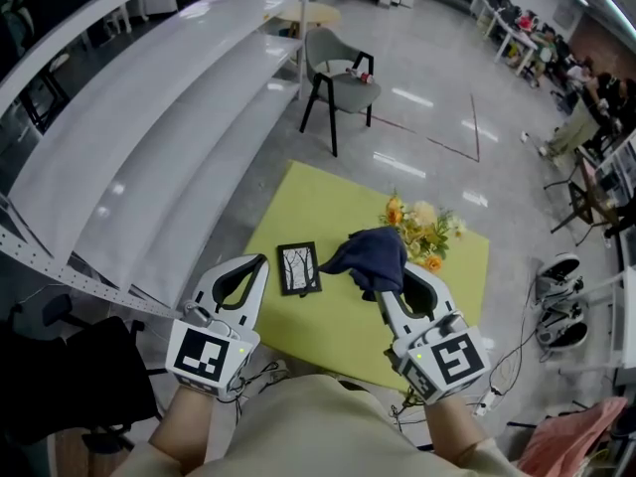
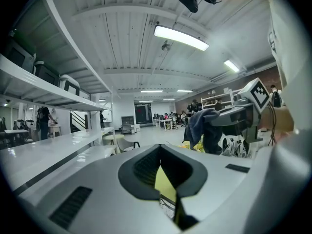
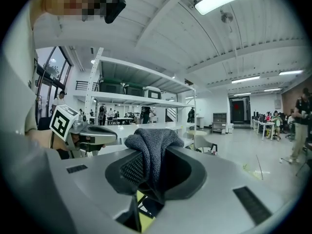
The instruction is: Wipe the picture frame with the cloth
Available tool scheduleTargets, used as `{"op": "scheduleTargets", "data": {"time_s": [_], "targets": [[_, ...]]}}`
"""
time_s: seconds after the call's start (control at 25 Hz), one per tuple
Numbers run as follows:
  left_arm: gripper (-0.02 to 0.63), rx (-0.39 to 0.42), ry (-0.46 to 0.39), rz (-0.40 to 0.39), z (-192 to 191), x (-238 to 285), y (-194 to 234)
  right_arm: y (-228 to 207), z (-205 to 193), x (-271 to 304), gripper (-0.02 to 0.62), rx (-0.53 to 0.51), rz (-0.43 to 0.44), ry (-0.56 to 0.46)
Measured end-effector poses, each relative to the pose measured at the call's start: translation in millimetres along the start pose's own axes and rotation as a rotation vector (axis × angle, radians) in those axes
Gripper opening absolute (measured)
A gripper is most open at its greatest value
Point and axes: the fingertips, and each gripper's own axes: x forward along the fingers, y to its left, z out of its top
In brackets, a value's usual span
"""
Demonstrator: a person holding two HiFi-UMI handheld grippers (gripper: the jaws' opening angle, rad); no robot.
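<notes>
Head view. A small black rectangular picture frame (image 1: 298,268) holding a pale tree drawing lies flat and face up on a square yellow-green desk (image 1: 298,202), near the middle of the desk's near half. Its long axis runs away from the person, with the far end leaning slightly to the person's left.

The left tool (image 1: 260,262) hovers just left of the frame. Its jaws are pressed together with nothing between them; the left gripper view shows only a strip of the yellow desk through the opening behind the tips.

The right tool (image 1: 400,268) pinches a dark blue-grey terry cloth (image 1: 366,254). In the right gripper view the cloth bunches over the closed tips and hangs down between the jaws. In the head view the cloth hangs to the right of the frame and clear of it, between the frame and a bunch of yellow and orange flowers (image 1: 425,229) lying on the far right part of the desk. No object lies on the frame, and the desk surface around it is open.

Surroundings: a grey chair with black legs (image 1: 343,79) stands on the floor beyond the desk. Long white shelves (image 1: 149,117) run along the person's left.
</notes>
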Motion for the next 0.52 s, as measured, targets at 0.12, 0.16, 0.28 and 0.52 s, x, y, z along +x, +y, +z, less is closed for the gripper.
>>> {"op": "scheduleTargets", "data": {"time_s": [0.12, 0.16, 0.28, 0.52], "targets": [[0.008, 0.004, -0.013, -0.001, 5.8, 0.4, -0.3, -2.7, 1.9, -0.3, 0.084, 0.006, -0.001, -0.013], [0.008, 0.004, -0.012, -0.002, 5.2, 0.5, -0.6, -3.3, 1.7, 0.3, 0.084, 0.012, 0.0, -0.017], [0.008, 0.008, -0.01, -0.008, 3.8, 1.3, -3.2, -4.8, 0.7, 2.0, 0.084, 0.015, -0.004, -0.019], [0.008, -0.009, -0.01, -0.024, 7.6, -0.8, -9.4, -5.5, 0.8, 2.2, 0.084, 0.014, -0.01, -0.016]]}}
